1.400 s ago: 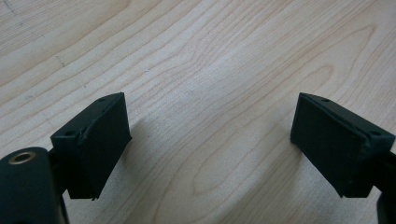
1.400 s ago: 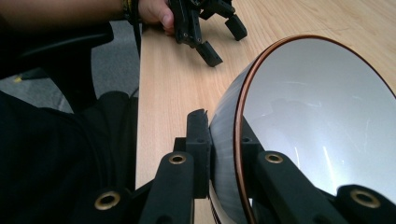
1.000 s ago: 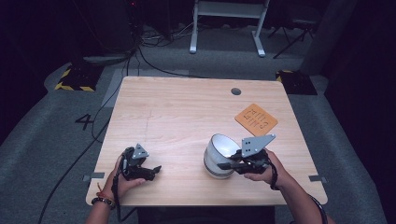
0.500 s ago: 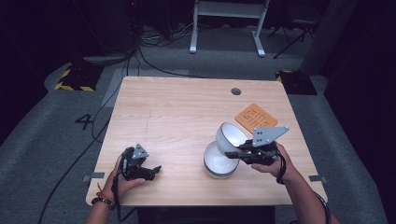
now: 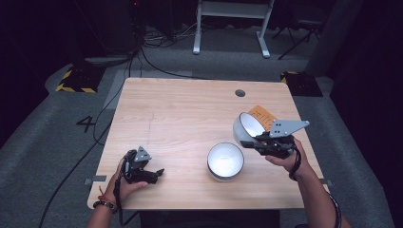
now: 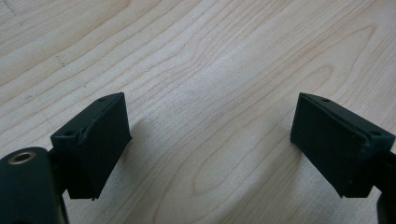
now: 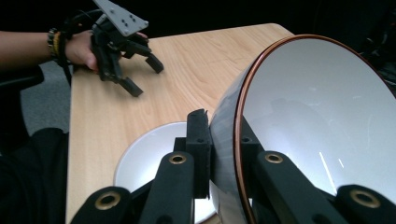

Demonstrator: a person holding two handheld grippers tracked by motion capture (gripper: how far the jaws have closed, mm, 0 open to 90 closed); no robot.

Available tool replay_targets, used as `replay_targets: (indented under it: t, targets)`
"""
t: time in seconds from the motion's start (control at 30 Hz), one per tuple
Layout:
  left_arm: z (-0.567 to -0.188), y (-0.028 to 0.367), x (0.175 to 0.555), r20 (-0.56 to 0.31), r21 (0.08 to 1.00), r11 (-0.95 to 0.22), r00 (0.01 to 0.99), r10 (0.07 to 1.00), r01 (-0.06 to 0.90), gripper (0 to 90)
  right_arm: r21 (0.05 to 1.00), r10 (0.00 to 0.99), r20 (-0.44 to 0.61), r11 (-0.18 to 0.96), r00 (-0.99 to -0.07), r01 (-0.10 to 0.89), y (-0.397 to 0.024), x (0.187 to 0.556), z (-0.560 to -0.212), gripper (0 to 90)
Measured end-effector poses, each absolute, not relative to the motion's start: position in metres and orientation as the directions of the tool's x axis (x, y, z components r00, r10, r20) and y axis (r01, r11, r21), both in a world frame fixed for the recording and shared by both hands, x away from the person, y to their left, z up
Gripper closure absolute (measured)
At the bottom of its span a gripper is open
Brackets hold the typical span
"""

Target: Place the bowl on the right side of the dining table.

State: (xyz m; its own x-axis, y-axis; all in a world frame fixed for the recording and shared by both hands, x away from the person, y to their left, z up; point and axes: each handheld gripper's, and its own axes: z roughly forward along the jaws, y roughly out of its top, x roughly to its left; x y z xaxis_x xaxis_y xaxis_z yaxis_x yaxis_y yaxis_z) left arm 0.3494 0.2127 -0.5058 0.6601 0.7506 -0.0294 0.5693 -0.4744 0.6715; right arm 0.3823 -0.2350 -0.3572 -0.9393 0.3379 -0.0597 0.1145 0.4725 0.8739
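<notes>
The right gripper (image 5: 250,141) pinched a tilted bowl (image 5: 247,127) by its rim above the table (image 5: 180,109); another bowl (image 5: 225,161) sat below. The left gripper (image 5: 154,175) rested spread apart.

A large dark numeral "4" (image 5: 88,124) is marked on the grey floor (image 5: 57,142), left of the surface (image 5: 180,109). An orange card (image 5: 264,117) lying on the surface seems to carry dark print, but it is too small and blurred to read.
</notes>
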Motion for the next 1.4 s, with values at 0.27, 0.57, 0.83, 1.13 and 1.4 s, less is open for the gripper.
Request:
replay_targets:
  t: [0.27, 0.57, 0.83, 1.13, 1.4]
  targets:
    - [-0.506, 0.213, 0.349, -0.029, 0.672, -0.474, 0.660, 0.751, 0.569, 11.9, 0.873, 0.399, -0.073, 0.469, -0.914, 0.135, -0.247, 0.395, -0.358, 81.9]
    - [-0.506, 0.213, 0.349, -0.029, 0.672, -0.474, 0.660, 0.751, 0.569, 11.9, 0.871, 0.478, -0.092, 0.464, -0.874, 0.163, -0.261, 0.411, -0.367, 81.9]
    - [-0.506, 0.213, 0.349, -0.029, 0.671, -0.474, 0.660, 0.751, 0.569, 11.9, 0.862, 0.545, -0.091, 0.462, -0.833, 0.208, -0.271, 0.428, -0.376, 81.9]
    - [-0.506, 0.213, 0.349, -0.029, 0.672, -0.474, 0.660, 0.751, 0.569, 11.9, 0.854, 0.600, -0.093, 0.459, -0.795, 0.246, -0.283, 0.448, -0.387, 81.9]
    - [-0.506, 0.213, 0.349, -0.029, 0.671, -0.474, 0.660, 0.751, 0.569, 11.9, 0.846, 0.630, -0.091, 0.458, -0.771, 0.274, -0.290, 0.462, -0.396, 81.9]
